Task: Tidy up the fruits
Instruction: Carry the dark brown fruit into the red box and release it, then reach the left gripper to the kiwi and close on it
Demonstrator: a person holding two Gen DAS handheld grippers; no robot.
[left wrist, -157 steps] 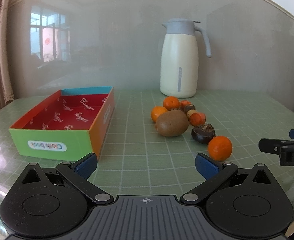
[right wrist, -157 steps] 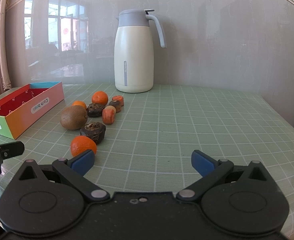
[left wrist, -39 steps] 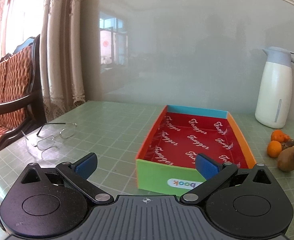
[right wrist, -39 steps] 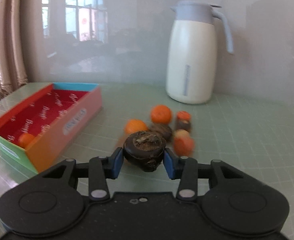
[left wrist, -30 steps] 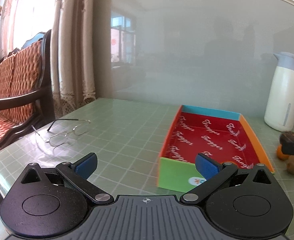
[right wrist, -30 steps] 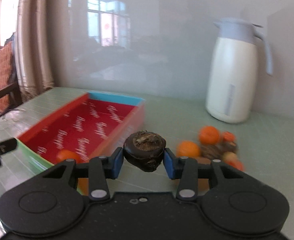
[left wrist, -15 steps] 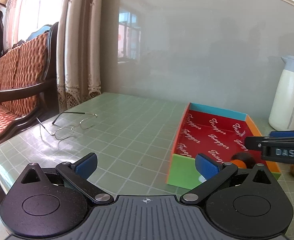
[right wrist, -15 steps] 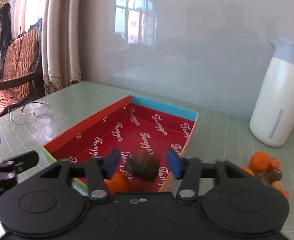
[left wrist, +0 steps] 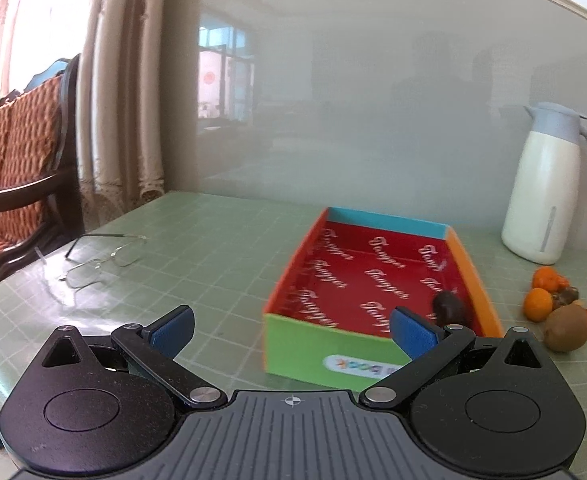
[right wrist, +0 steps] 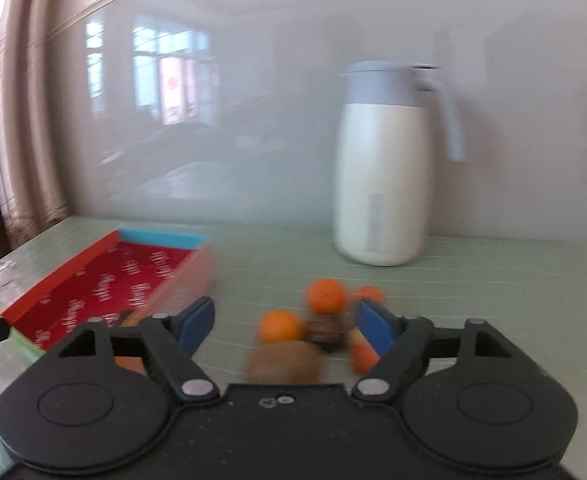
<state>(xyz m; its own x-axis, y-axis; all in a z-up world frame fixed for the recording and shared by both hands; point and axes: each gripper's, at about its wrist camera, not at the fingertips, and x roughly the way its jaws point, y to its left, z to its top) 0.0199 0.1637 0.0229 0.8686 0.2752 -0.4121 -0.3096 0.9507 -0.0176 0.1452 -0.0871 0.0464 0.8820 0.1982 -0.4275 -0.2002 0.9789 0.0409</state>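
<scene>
Left gripper (left wrist: 291, 324): jaws spread wide, nothing between the blue pads, held above the green grid-patterned table (left wrist: 213, 248) at the near end of the box.

Right gripper (right wrist: 287, 326): jaws spread, nothing gripped. The view is motion-blurred. It faces the loose fruit pile, which lies ahead of and between its fingers.

Cardboard box (left wrist: 313, 354): open-topped, red printed lining, green near wall, orange side walls, blue far wall. It rests on the table left of the fruit pile. One dark brown round fruit (left wrist: 449, 307) lies inside, against the right-hand wall near the front corner. Part of the front corner is hidden behind the left gripper's right finger, so any further contents there cannot be confirmed.

Fruit still on the table, right of the box and apart from it: a kiwi (left wrist: 565, 327) nearest the camera, two mandarins (left wrist: 538, 304) behind it, a dark fruit and small orange-red pieces clustered touching one another.

Other items: a white thermos jug (left wrist: 543, 188) with grey lid stands upright behind the fruit by the wall. Wire-rimmed spectacles (left wrist: 101, 258) lie on the table well left of the box. A wooden chair (left wrist: 17, 160) with woven upholstery stands beyond the table's left edge, beside a curtain.
</scene>
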